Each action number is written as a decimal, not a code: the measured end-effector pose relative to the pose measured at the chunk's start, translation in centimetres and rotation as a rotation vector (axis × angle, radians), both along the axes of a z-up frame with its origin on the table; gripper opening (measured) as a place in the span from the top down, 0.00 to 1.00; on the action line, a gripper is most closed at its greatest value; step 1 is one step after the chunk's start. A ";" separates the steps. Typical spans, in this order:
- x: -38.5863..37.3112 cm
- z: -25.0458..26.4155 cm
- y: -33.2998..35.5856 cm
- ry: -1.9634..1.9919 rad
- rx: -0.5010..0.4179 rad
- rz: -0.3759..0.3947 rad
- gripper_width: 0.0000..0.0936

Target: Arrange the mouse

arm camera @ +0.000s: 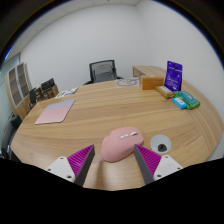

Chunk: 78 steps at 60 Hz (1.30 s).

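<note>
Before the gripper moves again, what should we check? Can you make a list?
1. Pink mouse sits between the fingers of the gripper: ok.
2. Both fingers pressing on the mouse: cannot tell.
3. Mouse resting flat on the wooden table: ok.
4. Bare table just beyond the mouse: ok.
5. Small white round thing keeps clear of the right finger: not ok, it lies right beside it.
6. Pink folder and teal box far from the mouse: ok.
</note>
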<state>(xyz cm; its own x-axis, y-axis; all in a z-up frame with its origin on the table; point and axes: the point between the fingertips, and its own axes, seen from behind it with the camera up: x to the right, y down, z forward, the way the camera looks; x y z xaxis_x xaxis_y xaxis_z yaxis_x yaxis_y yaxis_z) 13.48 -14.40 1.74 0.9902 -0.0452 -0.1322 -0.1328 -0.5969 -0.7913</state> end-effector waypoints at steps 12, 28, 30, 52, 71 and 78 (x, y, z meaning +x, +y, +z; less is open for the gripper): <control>0.0 -0.5 5.1 -0.002 0.008 0.043 0.11; -1.4 -1.6 9.2 -0.038 -0.001 0.105 0.17; -1.2 -1.7 9.4 -0.049 0.000 0.105 0.23; -0.5 -2.2 9.0 -0.082 -0.044 0.055 0.56; -16.4 11.1 18.1 -0.093 0.131 0.175 0.56; -25.4 11.9 23.4 -0.094 0.158 0.206 0.56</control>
<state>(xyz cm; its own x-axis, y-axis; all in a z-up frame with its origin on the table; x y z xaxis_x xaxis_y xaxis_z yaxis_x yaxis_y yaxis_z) -11.88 8.96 13.68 0.9846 0.1727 -0.0284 0.0575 -0.4721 -0.8797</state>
